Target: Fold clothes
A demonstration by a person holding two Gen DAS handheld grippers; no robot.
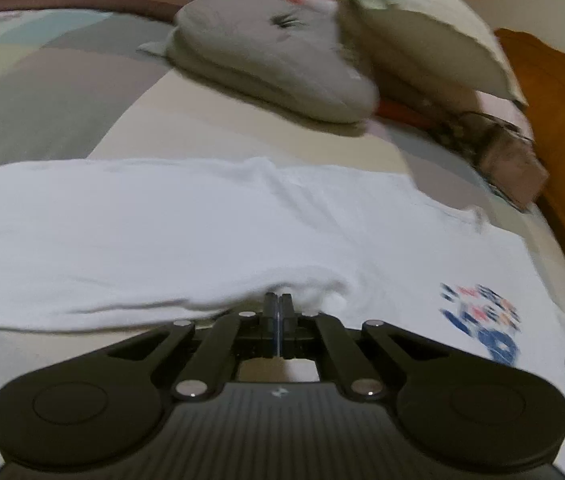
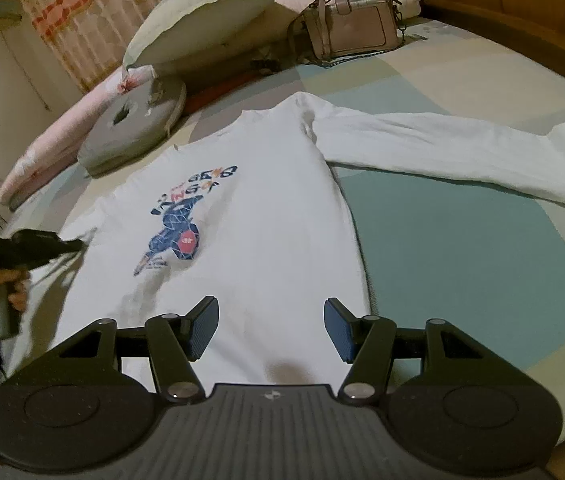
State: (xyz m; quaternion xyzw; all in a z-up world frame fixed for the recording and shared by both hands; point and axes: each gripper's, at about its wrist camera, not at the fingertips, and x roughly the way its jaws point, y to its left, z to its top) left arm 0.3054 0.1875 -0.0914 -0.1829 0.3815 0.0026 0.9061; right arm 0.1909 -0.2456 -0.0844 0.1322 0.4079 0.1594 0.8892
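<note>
Pinching one white long-sleeved shirt [image 1: 202, 232] at its near edge, the left gripper [image 1: 278, 304] is clamped on cloth, while the right gripper [image 2: 270, 328] hovers agape and empty over the hem. Beyond the shirt, spread flat on the bed [image 2: 462, 240], lie one round grey cushion [image 2: 138, 128], two pillows and one handbag [image 2: 350, 28].

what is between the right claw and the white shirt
Nothing visible. The right claw hangs open just above the bottom of the white shirt; the grey cushion and handbag lie farther up the bed.
</note>
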